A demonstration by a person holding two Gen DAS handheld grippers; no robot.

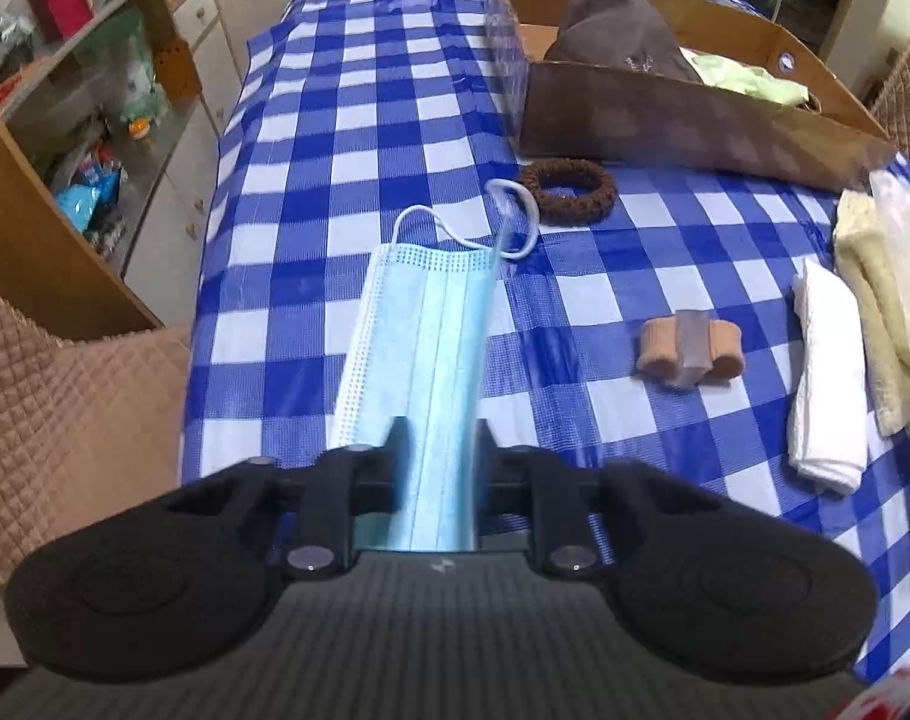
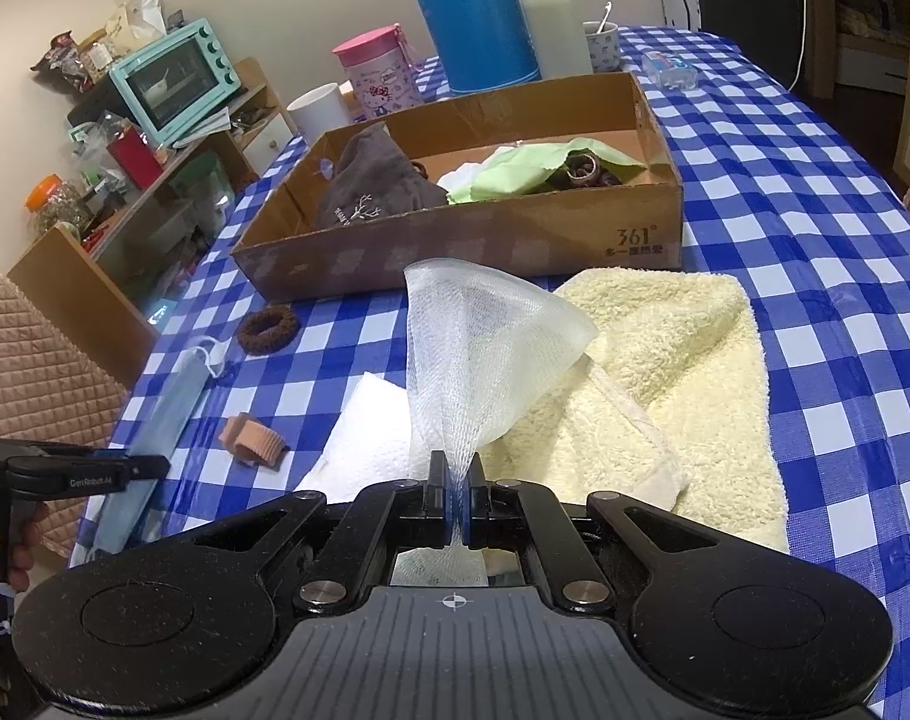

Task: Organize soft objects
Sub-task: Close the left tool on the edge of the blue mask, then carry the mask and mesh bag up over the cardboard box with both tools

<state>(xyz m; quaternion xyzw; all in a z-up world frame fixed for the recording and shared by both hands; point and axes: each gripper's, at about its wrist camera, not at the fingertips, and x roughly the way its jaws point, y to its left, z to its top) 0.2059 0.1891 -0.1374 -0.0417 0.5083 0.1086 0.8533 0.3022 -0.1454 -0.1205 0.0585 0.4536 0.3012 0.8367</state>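
My left gripper [image 1: 440, 438] is shut on a light blue face mask [image 1: 425, 324] that stretches forward over the checked tablecloth; the mask also shows in the right wrist view [image 2: 167, 414]. My right gripper [image 2: 455, 474] is shut on a white mesh net [image 2: 484, 348], lifted above a cream towel [image 2: 682, 372]. The cardboard box [image 2: 514, 240] holds a grey cloth [image 2: 371, 186], a green cloth [image 2: 544, 168] and brown hair ties. A brown scrunchie [image 1: 568, 192], a beige toe separator [image 1: 688, 348] and a folded white cloth [image 1: 826, 372] lie on the table.
A blue thermos [image 2: 472, 12], white bottle [image 2: 553, 18], pink canister [image 2: 377, 72] and mugs stand behind the box. A wooden shelf [image 1: 65, 138] with clutter and a mint oven [image 2: 173, 72] stands left of the table. Quilted chair backs [image 1: 65, 408] flank the table.
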